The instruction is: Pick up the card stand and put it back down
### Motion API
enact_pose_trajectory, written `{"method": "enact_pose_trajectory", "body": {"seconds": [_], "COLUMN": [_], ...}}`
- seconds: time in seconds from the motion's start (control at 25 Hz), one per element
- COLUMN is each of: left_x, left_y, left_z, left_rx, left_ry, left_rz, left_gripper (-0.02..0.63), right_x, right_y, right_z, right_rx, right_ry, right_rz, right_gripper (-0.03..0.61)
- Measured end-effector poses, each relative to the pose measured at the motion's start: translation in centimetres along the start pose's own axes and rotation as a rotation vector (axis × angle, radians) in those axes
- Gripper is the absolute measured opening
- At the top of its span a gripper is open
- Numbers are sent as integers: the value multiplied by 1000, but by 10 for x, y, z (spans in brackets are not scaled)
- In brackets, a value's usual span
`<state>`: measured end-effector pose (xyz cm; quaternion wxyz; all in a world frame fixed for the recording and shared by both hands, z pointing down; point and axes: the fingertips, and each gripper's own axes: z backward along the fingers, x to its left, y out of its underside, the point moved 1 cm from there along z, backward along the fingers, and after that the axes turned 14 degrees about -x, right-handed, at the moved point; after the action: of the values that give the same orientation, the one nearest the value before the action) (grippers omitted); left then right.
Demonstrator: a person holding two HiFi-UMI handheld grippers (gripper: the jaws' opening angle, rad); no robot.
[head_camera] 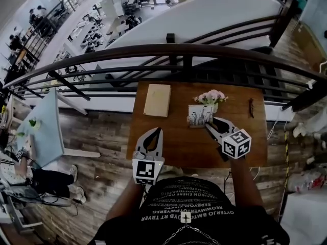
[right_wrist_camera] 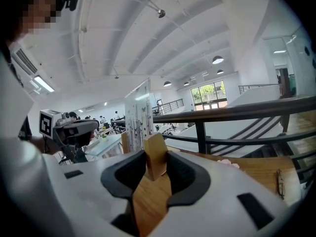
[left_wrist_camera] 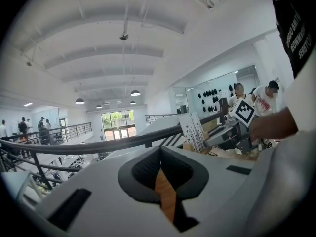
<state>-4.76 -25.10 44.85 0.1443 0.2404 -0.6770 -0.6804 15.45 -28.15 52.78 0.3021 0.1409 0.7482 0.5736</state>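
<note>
On a wooden table [head_camera: 179,142] beside a balcony railing [head_camera: 153,50], a person works with two handheld grippers. At left, the left gripper [head_camera: 156,130] [left_wrist_camera: 160,152] hovers over the near edge of the table, its jaws clenched together with nothing between them. A tan notebook [head_camera: 157,100] lies beyond it. The card stand [head_camera: 199,115] [left_wrist_camera: 193,130] [right_wrist_camera: 137,113], filled with upright white cards, is at the table's middle, just in front of pink flowers [head_camera: 212,96]. The right gripper [head_camera: 208,126] [right_wrist_camera: 155,152] reaches it from the near right and grasps its wooden end block, a pad against each side. Whether the stand rests on the table cannot be told. A small dark object [head_camera: 251,107] lies far right.
</note>
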Motion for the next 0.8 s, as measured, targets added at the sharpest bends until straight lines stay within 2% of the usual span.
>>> {"method": "enact_pose_trajectory", "body": {"seconds": [0.16,0.28,0.48,0.68,0.8], "left_x": [7,13,25,41,41], "left_y": [3,7,19,34,40], "left_z": [-8,-13,-12,-14,-22], "left_rx": [4,5,45,80,89], "left_ry": [10,19,37,18,27], "left_rz": [4,11,22,32,32], "left_gripper": [23,23,23,23,23], "right_x": [-2,-3,-7,-12,-19], "right_y": [7,46,126,165,174], "right_z": [-9,-20,-28,-33,-38], "right_rx": [-29,2,-4,47,51], "right_ry": [-15,-58,-46,-35,-17], "right_rz": [-24,-17,-150,-159,-153], "right_gripper": [110,91,84,86,87]}}
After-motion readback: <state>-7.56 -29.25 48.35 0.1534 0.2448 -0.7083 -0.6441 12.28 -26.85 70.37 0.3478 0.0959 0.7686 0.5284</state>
